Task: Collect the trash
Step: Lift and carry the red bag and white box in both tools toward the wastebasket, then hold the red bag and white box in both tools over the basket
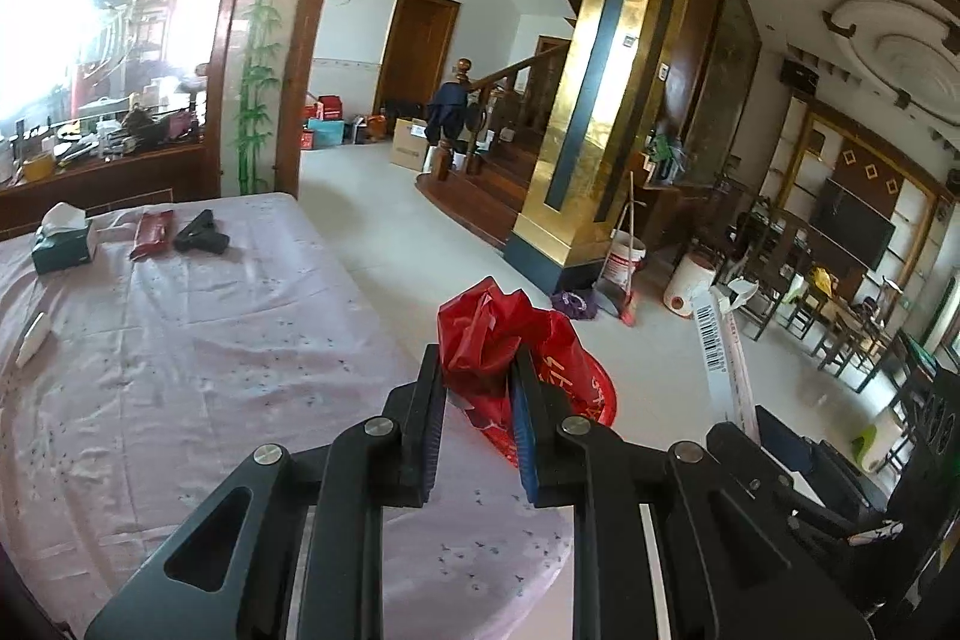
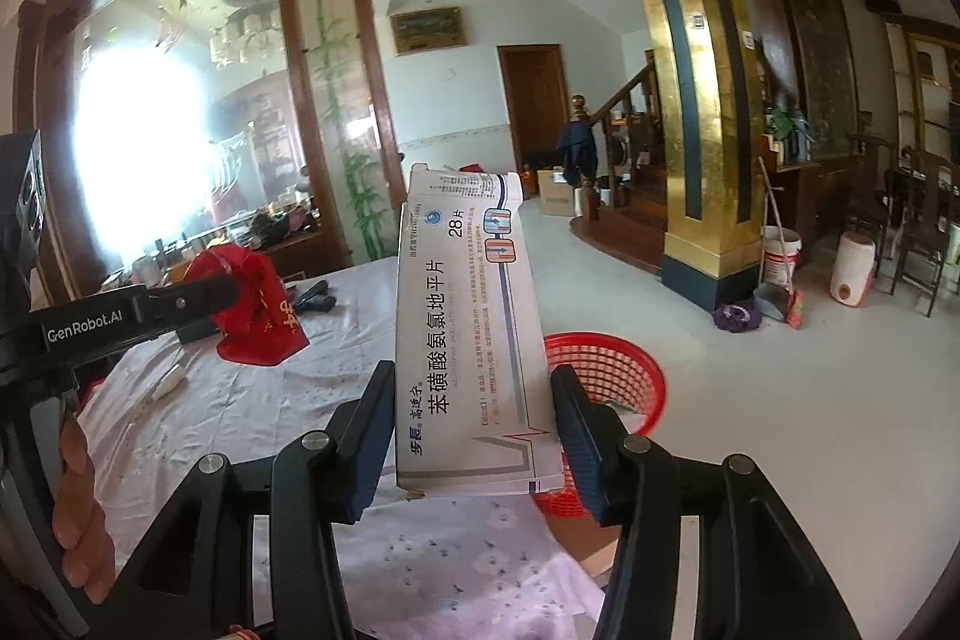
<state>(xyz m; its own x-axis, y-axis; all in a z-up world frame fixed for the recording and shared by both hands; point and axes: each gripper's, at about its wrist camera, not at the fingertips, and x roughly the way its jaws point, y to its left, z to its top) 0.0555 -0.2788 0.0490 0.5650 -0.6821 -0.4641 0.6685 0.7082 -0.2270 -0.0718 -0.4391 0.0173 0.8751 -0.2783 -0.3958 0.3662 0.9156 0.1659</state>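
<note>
My left gripper point(image 1: 477, 367) is shut on a crumpled red plastic bag point(image 1: 510, 334) and holds it above the table's right edge; the bag also shows in the right wrist view point(image 2: 255, 307). My right gripper point(image 2: 471, 382) is shut on a white medicine box point(image 2: 465, 328) with Chinese print, held upright above the table edge. The box's barcoded side shows in the left wrist view point(image 1: 723, 358). A red mesh waste basket point(image 2: 606, 370) stands on the floor just beyond the box, partly hidden by it.
The table has a pale pink cloth point(image 1: 180, 358). On its far end lie a green tissue box point(image 1: 63, 244), a dark red packet point(image 1: 153, 235) and a black object point(image 1: 201, 235). A small white item point(image 1: 33, 337) lies at left. A gold pillar point(image 1: 594, 100), buckets and a broom stand on the floor.
</note>
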